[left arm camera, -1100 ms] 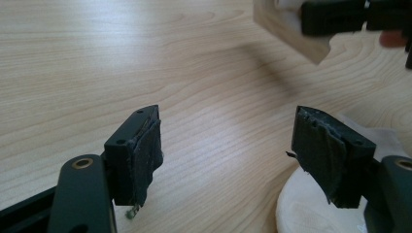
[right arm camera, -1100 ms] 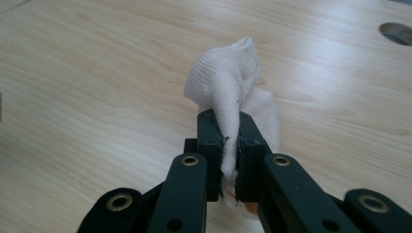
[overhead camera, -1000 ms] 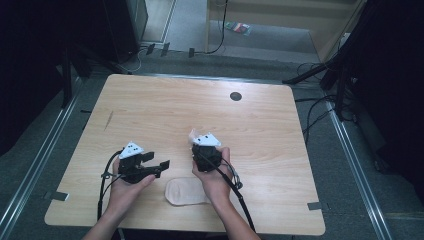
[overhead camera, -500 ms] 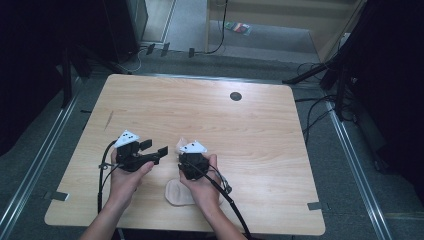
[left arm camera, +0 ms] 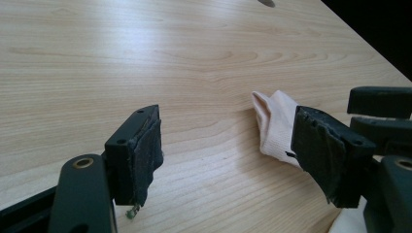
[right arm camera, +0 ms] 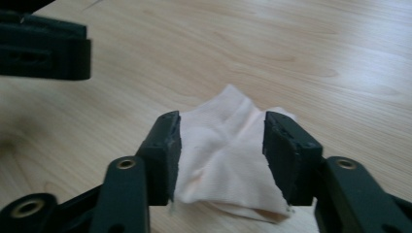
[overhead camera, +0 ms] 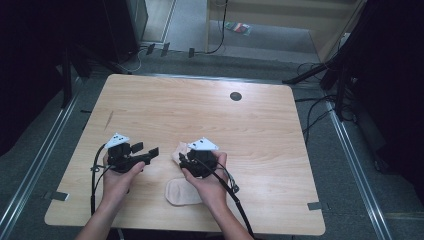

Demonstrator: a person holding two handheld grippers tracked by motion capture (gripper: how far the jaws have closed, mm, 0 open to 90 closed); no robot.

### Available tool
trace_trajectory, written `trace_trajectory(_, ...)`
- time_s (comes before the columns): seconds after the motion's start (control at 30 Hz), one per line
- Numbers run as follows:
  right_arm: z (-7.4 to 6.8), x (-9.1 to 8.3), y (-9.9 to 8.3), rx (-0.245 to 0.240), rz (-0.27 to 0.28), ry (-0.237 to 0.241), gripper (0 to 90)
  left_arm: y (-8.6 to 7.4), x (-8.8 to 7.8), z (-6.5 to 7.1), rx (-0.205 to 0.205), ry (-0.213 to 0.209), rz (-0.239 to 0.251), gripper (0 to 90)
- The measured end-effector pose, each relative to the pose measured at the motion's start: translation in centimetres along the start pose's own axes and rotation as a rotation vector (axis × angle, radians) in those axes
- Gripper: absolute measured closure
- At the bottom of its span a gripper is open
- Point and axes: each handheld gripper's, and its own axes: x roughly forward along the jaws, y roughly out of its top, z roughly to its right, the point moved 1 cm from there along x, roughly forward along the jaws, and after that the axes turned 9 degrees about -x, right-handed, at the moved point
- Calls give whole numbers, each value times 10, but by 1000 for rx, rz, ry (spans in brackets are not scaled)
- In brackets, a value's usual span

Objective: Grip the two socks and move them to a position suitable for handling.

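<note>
A pale pink sock point(overhead camera: 182, 190) lay on the desk point(overhead camera: 260, 130) near its front edge, its long axis running from that edge toward the far side, with the far end bunched upward. The right tongs point(right arm camera: 221, 145) had just been opening, jaws astride that bunched end without pressing it. The left tongs point(left arm camera: 228, 155), just beside the sock, stood open and empty.

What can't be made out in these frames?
- High view: the right gripper and hand cover the middle of the sock, so whether it is one sock or two cannot be told.
- Right gripper view: the sock's near end is cut off by the fingers.
- Left gripper view: one finger hides most of the sock.
</note>
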Motion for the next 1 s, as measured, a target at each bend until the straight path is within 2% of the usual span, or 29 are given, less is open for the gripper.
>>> trace_trajectory(0.1, -15, 7, 0, -88, -17, 22, 531, -1, 0, -1, -7, 1, -5, 275)
trace_trajectory(0.17, -26, 16, 0, -156, -40, 19, 512, -2, 0, -1, -6, 2, -10, 275)
trace_trajectory(0.2, -29, 20, 0, -166, -53, 16, 512, -3, 1, -1, -7, 2, -9, 275)
trace_trajectory(0.3, -34, 33, -2, -213, -101, -35, 547, -4, 2, -1, -7, -1, -20, 275)
trace_trajectory(0.43, -36, 39, -5, -285, -123, -94, 705, -5, 3, 0, -5, -6, -24, 276)
trace_trajectory(0.5, -34, 37, -4, -273, -113, -85, 774, -5, 3, 0, -4, -9, -26, 276)
trace_trajectory(0.6, -29, 31, -1, -221, -82, -59, 826, -5, 5, 1, -8, -11, -27, 276)
trace_trajectory(0.7, -22, 26, 2, -169, -56, -26, 816, -6, 6, 2, -5, -11, -34, 276)
trace_trajectory(0.8, -16, 20, 4, -142, -40, -30, 860, -7, 8, 3, 1, -19, -44, 280)
trace_trajectory(1.0, -3, 7, 9, -72, 13, -29, 867, -10, 16, 11, 6, -44, -65, 298)
